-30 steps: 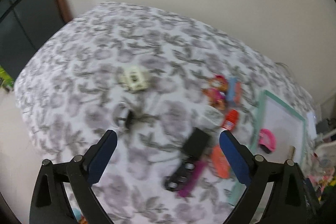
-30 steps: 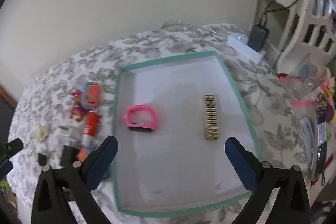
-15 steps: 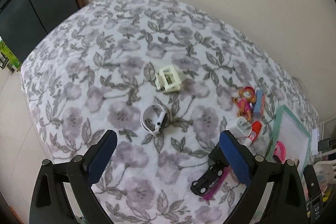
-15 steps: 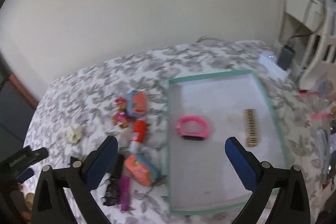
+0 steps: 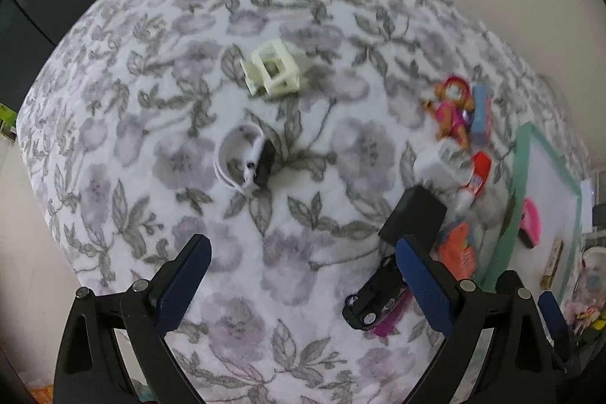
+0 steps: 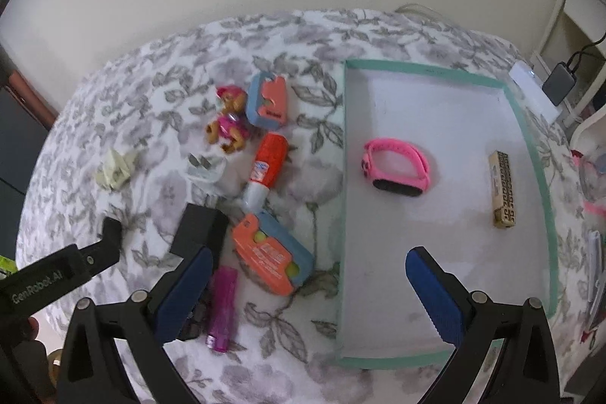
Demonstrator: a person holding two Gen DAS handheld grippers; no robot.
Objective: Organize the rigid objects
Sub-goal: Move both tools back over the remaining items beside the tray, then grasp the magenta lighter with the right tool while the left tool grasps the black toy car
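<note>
We are working over a bed (image 5: 303,6) with a flowered grey and white cover. At its right lies the tray (image 6: 538,154), white inside with a green rim, and it already holds a pink wristband (image 6: 395,169) near its middle and a small gold patterned bar (image 6: 503,188) to the right of that.

Left of the tray, on the cover, the loose things sit in a cluster: an orange and blue case (image 6: 270,260) nearest us, a black block (image 6: 199,230) to its left, a red and white glue stick (image 6: 265,169), a second orange and blue case (image 6: 269,99) farther off, a toy pup (image 6: 229,124), a white plug (image 6: 204,171), a purple tube (image 6: 223,305) and a black toy car (image 5: 375,294). Well apart to the far left are a cream hair clip (image 5: 274,67) and a white band with a black face (image 5: 244,159).

Our left gripper (image 5: 303,286) hangs above the cover with its jaws spread wide, nothing between them; the white band lies ahead of it, a little left, its loop lying flat and its black face on the right side. Our right gripper (image 6: 310,294) is also spread and empty, straddling the tray's left rim. We judge the left one the nearer to the band and the clip, the right one nearer to the cluster.
</note>
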